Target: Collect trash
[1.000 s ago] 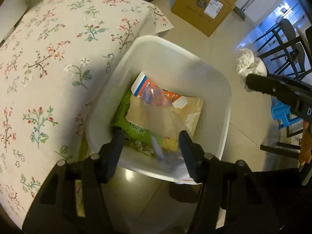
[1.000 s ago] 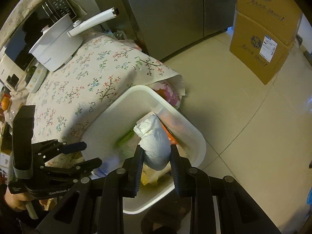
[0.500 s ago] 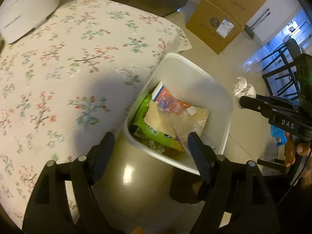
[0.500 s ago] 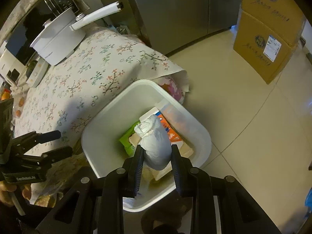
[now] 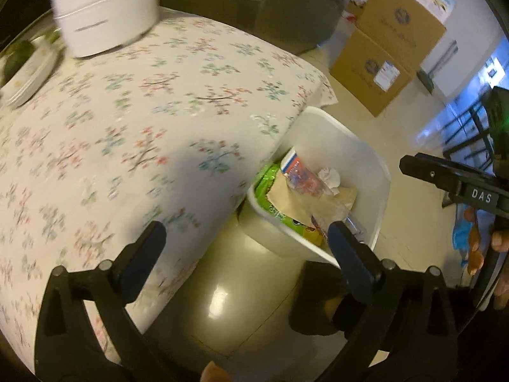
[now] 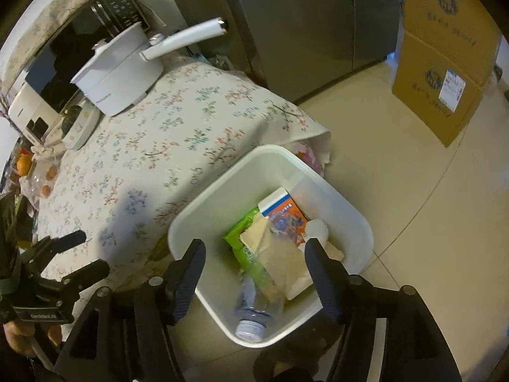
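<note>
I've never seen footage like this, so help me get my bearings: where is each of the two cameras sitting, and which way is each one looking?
Left wrist: on the left gripper, looking steeply down at the floral tablecloth and white plastic bin; its open black fingers, the right gripper and a hand show.
Right wrist: on the right gripper, above the bin; open fingers, the left gripper show.
Shared: bin, tablecloth, white long-handled pot, cardboard boxes.

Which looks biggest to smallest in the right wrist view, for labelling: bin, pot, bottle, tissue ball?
1. Bin
2. Pot, though farther away, so unsure
3. Bottle
4. Tissue ball
</note>
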Available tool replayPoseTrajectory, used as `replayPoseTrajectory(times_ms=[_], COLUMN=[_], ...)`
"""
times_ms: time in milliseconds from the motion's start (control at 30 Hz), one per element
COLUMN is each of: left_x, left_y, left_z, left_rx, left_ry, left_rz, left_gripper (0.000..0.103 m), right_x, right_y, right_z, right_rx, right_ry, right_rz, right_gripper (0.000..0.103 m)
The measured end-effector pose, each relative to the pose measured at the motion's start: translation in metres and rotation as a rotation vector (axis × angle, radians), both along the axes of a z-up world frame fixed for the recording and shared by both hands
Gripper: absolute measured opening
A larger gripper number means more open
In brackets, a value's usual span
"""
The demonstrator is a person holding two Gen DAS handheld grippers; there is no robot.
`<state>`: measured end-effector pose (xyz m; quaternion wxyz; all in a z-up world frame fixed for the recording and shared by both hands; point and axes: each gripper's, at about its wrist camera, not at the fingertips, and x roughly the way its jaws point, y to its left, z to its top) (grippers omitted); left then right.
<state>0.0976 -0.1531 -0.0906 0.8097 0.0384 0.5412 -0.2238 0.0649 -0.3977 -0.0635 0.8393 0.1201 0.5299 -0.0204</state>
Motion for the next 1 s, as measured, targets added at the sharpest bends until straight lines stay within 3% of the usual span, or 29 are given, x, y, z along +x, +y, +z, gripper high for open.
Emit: replayPoseTrajectory(times_ms=[233, 433, 667, 767, 1000], left_x=[-0.039, -0.073, -0.116, -0.125, -0.127], left_y=[0.046, 0.082, 0.115, 0.123, 0.129], left_z=[0.032, 0.056, 0.088, 0.090, 0.086], left_rx=[0.051, 0.048, 0.072, 0.068, 0.050], left_ry=[-0.180, -0.305, -0.510, -0.556, -0.558], left_rz=[0.147, 0.293, 0.448, 0.479, 0.496], left_gripper=[0.102, 0.102, 0.102, 0.102, 0.102], right_x=[-0.028, -0.058, -0.087, -0.092, -0.090], right_y=[0.055, 0.094, 0.130, 0.139, 0.144], right_z=[0.037, 0.063, 0.083, 0.088, 0.092], right_rx=[-0.064, -0.170, -0.244, -0.270, -0.271], right_ry=[-0.148, -0.295, -0.447, -0.499, -0.536], right_rz=[0.085, 0.123, 0.150, 0.161, 0.146], right_gripper=[0.084, 0.088, 0.089, 0.091, 0.091])
